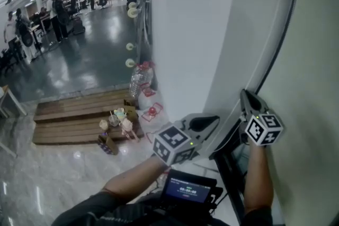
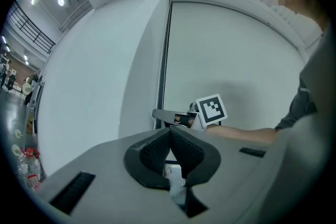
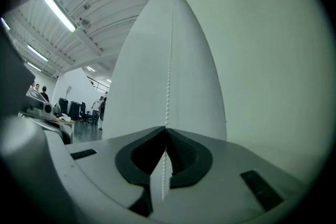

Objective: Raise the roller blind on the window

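- The right gripper (image 3: 167, 132) is pressing its two dark ribbed pads together on a thin white bead chain (image 3: 169, 76). In the right gripper view the chain is running straight up out of the jaws and also showing below them.
- The bead chain is hanging in front of a plain white wall (image 3: 173, 34), close to where that wall meets the window.
- The pale, greenish-white fabric roller blind (image 3: 262, 60) is hanging just to the right of the chain. In the left gripper view it is filling the window opening down past the level of the grippers.
- The left gripper (image 2: 170, 132) is holding its jaws fully together, and nothing is showing between the pads.
- The left gripper is pointing at the dark window frame edge (image 2: 167, 50). The right gripper is showing just ahead of it there, with its black-and-white marker cube (image 2: 211, 109) facing the camera.
- In the head view both grippers are reaching toward the window edge. The left one is sitting lower and to the left of the right one, near it but apart.
- A small black device with a lit screen (image 1: 188, 188) is showing at the bottom of the head view.
- Farther left, a low brown wooden platform (image 1: 79, 114) is lying on the glossy floor, and a clear plastic bottle (image 1: 140, 79) is standing by the wall.
- Several people (image 1: 53, 8) are standing in the background.
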Demonstrator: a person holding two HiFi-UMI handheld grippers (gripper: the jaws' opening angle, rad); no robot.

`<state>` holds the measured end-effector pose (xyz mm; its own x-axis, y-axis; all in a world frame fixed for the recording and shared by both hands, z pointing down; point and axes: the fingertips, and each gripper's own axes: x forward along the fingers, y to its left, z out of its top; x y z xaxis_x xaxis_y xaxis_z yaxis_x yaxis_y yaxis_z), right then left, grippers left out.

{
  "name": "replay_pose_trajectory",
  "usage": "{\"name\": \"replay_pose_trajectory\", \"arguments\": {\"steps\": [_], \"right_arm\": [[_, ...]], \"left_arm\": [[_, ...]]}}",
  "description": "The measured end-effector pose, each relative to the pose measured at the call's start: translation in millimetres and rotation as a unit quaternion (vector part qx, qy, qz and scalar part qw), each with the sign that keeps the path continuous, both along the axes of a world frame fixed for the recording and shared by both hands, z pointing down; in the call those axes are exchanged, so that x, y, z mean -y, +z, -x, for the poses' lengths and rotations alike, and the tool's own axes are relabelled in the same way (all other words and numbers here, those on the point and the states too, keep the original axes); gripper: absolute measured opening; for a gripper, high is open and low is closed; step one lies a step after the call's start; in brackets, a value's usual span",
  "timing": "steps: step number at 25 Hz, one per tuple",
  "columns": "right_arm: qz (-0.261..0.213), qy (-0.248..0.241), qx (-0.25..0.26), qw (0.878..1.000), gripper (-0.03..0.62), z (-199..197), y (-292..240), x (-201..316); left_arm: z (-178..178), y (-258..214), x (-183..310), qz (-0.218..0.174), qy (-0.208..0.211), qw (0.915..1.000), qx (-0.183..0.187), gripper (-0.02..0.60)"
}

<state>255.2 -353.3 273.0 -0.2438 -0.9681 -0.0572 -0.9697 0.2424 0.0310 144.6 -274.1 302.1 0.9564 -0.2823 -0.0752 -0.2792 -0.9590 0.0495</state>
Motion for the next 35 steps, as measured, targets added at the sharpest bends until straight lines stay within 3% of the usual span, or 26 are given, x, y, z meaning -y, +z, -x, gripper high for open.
{"name": "replay_pose_trajectory", "arguments": {"steps": [10,18,22,24,25,28,30,35], "right_arm": [[-0.001,-0.067,-0.003,0.998,0.000,46,6,-75],[0.014,-0.076,0.015,0.997,0.002,54,13,-118],[0.010,-0.081,0.025,0.996,0.002,57,14,-129],[0.009,-0.086,0.017,0.996,0.002,63,14,-131],[0.010,-0.088,0.012,0.996,0.002,66,14,-132],[0.013,-0.094,0.011,0.995,0.002,72,15,-133],[0.013,-0.092,0.013,0.996,0.002,72,14,-134],[0.012,-0.094,0.024,0.995,0.002,75,12,-136]], "left_arm": [[-3,-15,-4,-0.006,0.024,0.9993,-0.029,0.000],[-29,-54,-32,-0.031,0.087,0.9940,-0.059,0.000],[-44,-64,-45,-0.034,0.130,0.9893,-0.057,0.004],[-50,-67,-50,-0.029,0.156,0.9858,-0.055,0.135],[-51,-69,-51,-0.027,0.163,0.9847,-0.056,0.138],[-55,-71,-51,-0.032,0.160,0.9853,-0.052,0.120],[-56,-71,-51,-0.036,0.154,0.9864,-0.047,0.020],[-54,-73,-59,-0.035,0.162,0.9847,-0.053,0.003]]}}
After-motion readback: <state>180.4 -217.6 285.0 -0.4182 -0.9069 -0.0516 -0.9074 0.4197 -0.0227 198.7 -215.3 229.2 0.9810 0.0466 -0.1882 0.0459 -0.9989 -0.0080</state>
